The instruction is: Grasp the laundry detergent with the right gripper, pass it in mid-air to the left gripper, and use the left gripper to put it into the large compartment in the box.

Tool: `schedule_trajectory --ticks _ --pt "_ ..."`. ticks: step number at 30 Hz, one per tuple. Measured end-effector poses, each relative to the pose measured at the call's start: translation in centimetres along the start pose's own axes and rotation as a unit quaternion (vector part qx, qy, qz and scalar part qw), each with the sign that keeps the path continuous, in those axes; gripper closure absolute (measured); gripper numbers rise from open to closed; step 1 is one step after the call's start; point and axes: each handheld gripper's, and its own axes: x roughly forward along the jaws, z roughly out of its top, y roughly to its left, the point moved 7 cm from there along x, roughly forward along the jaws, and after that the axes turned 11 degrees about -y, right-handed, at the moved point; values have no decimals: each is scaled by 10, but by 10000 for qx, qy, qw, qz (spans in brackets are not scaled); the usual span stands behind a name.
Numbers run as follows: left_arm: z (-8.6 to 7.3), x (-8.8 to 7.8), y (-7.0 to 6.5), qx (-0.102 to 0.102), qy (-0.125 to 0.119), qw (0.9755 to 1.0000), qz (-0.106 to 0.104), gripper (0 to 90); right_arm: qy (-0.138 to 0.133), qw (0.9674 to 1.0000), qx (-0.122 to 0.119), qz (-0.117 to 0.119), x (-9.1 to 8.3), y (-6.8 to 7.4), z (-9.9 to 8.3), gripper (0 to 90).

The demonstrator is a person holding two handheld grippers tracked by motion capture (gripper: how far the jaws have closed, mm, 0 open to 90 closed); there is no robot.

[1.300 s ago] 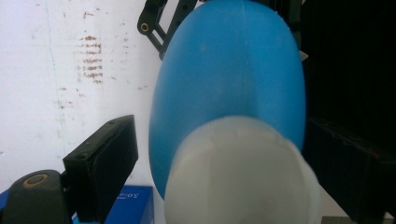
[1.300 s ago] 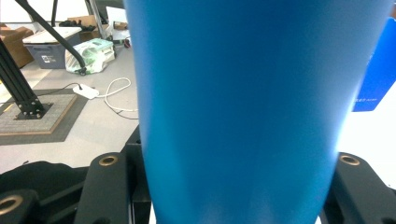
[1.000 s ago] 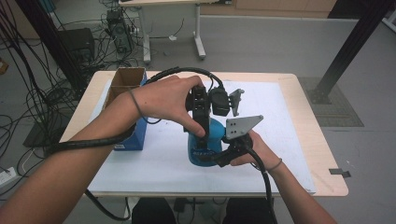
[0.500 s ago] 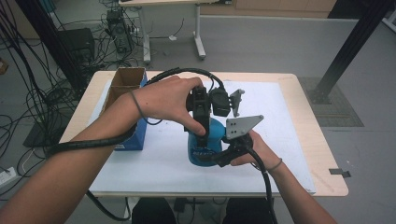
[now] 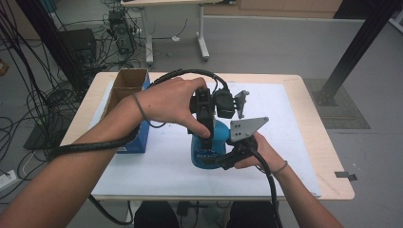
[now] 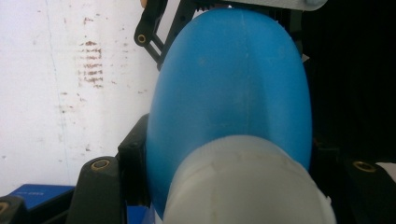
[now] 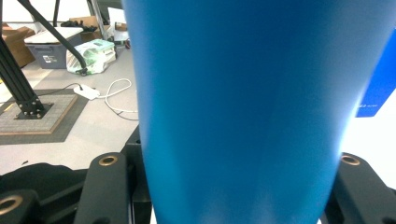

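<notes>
A blue bottle point(image 5: 207, 148) with a white cap stands on the white mat near the table's middle. My left gripper point(image 5: 208, 122) comes down on it from above. In the left gripper view the black jaws sit tight on either side of the white cap point(image 6: 247, 182), above the blue body point(image 6: 233, 84). My right gripper point(image 5: 217, 161) holds the lower body from the near side. In the right gripper view the blue wall point(image 7: 243, 102) fills the gap between the two jaws, which press on it.
An open cardboard box point(image 5: 129, 81) with a blue box beside it stands at the table's left. The white mat point(image 5: 290, 118) covers most of the wooden table point(image 5: 332, 190). Cables and a black post lie on the floor beyond.
</notes>
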Motion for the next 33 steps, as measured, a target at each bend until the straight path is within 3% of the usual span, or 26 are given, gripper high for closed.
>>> schedule_trajectory --ticks 33 --pt "3 -3 -2 1 5 10000 65 373 -26 10000 -18 -5 0 -1 2 418"
